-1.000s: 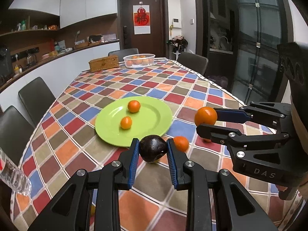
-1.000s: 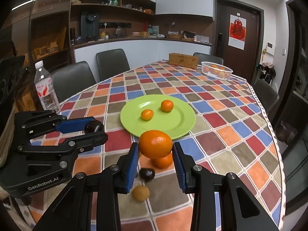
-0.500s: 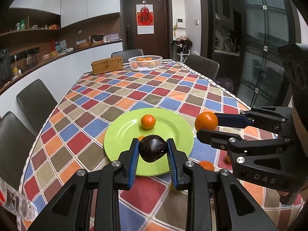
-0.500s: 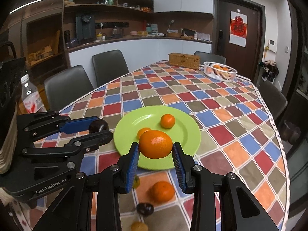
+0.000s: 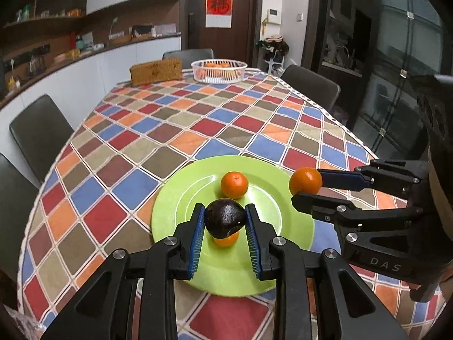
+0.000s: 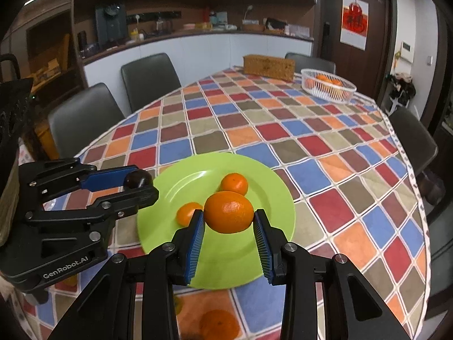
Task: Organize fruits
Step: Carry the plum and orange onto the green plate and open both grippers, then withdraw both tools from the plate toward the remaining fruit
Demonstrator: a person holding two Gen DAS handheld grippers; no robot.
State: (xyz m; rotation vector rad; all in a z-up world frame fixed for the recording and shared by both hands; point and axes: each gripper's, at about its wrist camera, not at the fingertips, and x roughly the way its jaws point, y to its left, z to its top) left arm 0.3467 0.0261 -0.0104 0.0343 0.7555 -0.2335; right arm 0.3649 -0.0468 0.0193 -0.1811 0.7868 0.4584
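Note:
My left gripper (image 5: 225,219) is shut on a dark round fruit (image 5: 224,217) and holds it above the green plate (image 5: 269,269). My right gripper (image 6: 228,217) is shut on an orange (image 6: 228,212), also above the green plate (image 6: 266,255). Two small oranges lie on the plate: one at the back (image 5: 234,184), one (image 5: 226,240) partly hidden under the dark fruit. In the right wrist view they are the back one (image 6: 234,183) and the left one (image 6: 188,212). The right gripper (image 5: 304,189) shows at the plate's right edge, the left gripper (image 6: 138,184) at its left.
A white basket of oranges (image 5: 218,70) and a woven box (image 5: 155,71) stand at the table's far end. Another orange (image 6: 216,324) lies on the checked cloth in front of the plate. Dark chairs (image 6: 150,80) surround the table.
Both grippers have moved forward with their fruit, from over the cloth in front of the plate to above the plate. The loose fruit on the cloth has dropped behind them.

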